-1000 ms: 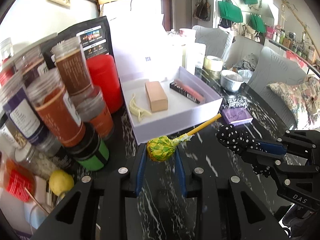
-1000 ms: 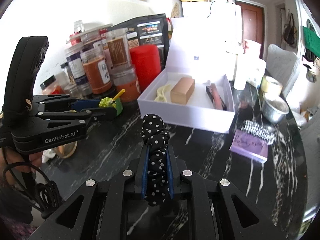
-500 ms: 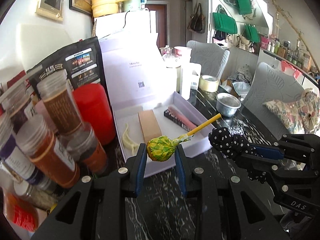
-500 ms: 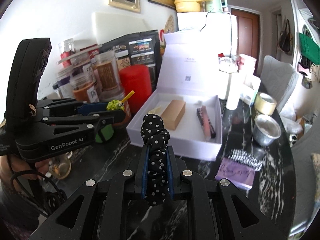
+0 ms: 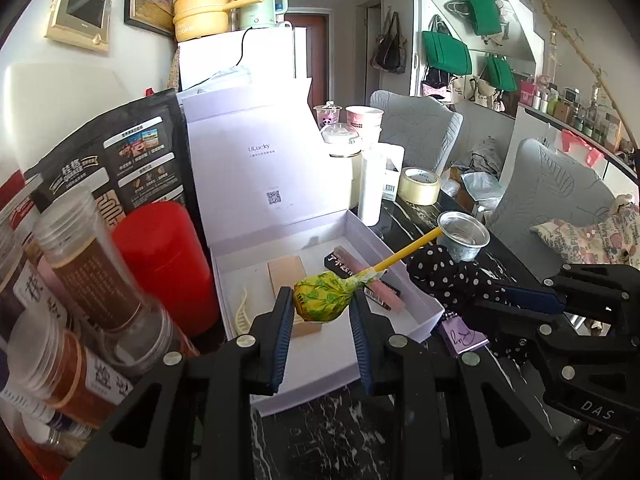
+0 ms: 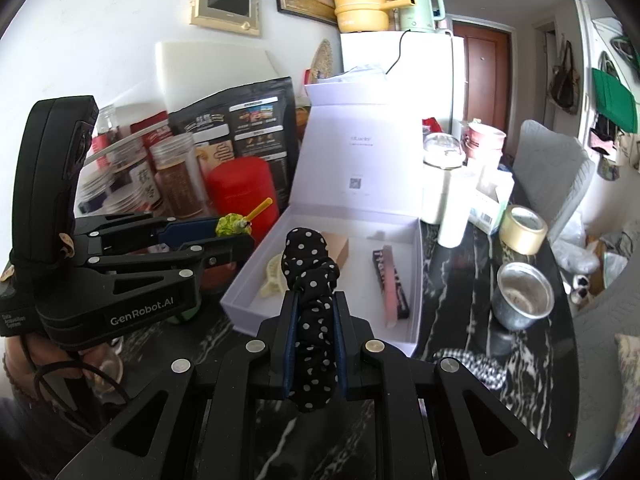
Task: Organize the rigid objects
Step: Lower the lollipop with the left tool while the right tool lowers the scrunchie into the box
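Both grippers are higher and closer to the white box (image 5: 430,312) vs 1 s ago, now over its front edge. L gripper (image 5: 322,312), jaws narrow, grips a lollipop (image 5: 322,298) by its green-yellow wrapped head, stick pointing up-right. R gripper (image 6: 314,312), jaws nearly closed, clamps a black polka-dot scrunchie (image 6: 310,264). In the box: tan block (image 5: 286,274), cream hair clip (image 6: 274,276), pink-black bar (image 6: 390,284). Red canister (image 5: 168,260) and jars sit left of box.
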Demonstrator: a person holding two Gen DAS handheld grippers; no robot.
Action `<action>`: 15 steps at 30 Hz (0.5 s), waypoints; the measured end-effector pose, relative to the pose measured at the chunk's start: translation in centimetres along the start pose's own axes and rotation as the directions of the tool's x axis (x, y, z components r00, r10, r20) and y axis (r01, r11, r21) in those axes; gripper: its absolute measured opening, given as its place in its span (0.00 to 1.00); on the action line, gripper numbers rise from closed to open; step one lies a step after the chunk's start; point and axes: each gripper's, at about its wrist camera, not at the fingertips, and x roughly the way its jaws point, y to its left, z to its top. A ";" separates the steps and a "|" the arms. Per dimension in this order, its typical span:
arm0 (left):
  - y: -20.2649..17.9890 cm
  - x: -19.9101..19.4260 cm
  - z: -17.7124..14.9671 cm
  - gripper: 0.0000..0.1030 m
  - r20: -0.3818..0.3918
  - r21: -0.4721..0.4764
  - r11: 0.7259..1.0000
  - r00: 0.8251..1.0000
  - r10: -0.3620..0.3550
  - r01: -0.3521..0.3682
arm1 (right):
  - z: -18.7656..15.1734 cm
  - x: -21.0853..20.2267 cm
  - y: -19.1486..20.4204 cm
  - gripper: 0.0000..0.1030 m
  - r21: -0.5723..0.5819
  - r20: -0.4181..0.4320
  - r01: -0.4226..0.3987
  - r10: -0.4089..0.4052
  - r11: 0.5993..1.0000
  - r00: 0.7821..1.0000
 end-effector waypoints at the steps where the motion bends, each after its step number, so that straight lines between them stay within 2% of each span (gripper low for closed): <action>1: 0.1 0.4 0.4 0.27 0.000 0.001 1.000 1.000 -0.001 0.001 | 0.1 0.2 -0.1 0.16 0.000 0.000 0.003 -0.003 1.000 1.000; 15: 1.5 4.4 3.9 0.27 0.005 -0.026 0.999 0.999 0.032 -0.032 | 3.3 3.6 -2.2 0.16 -0.001 -0.011 0.035 -0.035 0.999 0.999</action>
